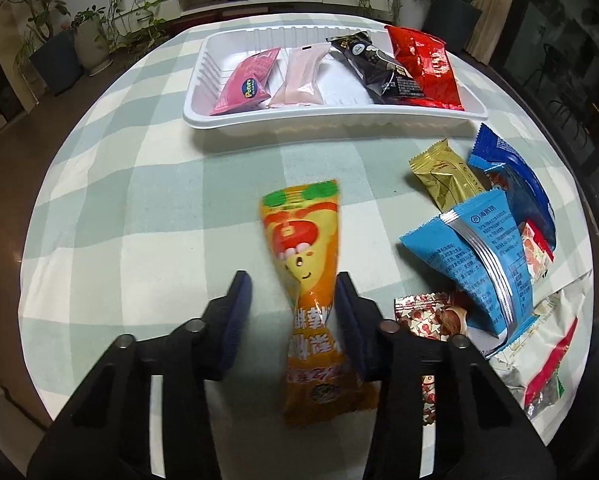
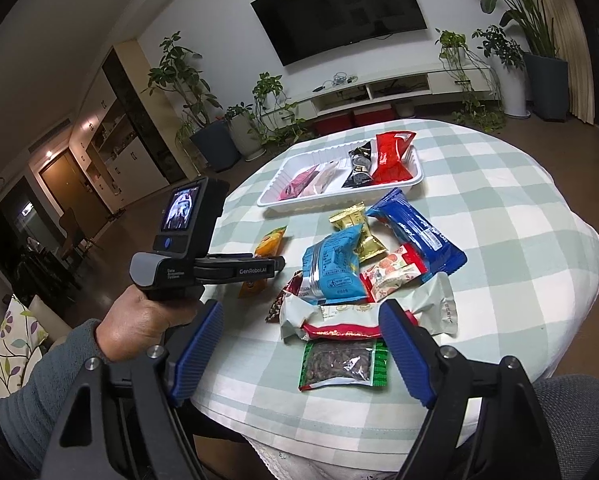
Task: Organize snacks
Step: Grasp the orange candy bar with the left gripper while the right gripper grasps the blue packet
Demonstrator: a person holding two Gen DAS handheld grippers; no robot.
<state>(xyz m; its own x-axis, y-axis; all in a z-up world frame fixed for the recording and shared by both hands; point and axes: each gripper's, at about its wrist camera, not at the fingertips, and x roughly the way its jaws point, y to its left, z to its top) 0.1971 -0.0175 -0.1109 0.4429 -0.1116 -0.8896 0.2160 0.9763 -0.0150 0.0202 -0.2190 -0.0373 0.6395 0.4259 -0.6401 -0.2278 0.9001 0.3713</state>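
Note:
An orange snack packet (image 1: 313, 292) lies between the fingers of my left gripper (image 1: 295, 286), against the right finger; a gap shows on the left side, so the jaws stand open. The packet also shows in the right wrist view (image 2: 270, 240). A white tray (image 1: 259, 120) at the far side holds a pink packet (image 1: 245, 82), a pale packet (image 1: 301, 76), a black packet (image 1: 383, 68) and a red packet (image 1: 425, 68). My right gripper (image 2: 301, 324) is open and empty, raised above the near table edge. The left gripper body shows in the right wrist view (image 2: 235, 270).
A pile of loose snacks lies at the right: a gold packet (image 2: 357, 230), a light blue packet (image 2: 331, 268), a dark blue packet (image 2: 417, 232), a white and red bag (image 2: 363, 316), a green seed bag (image 2: 341, 364). The round table has a checked cloth (image 2: 499, 200).

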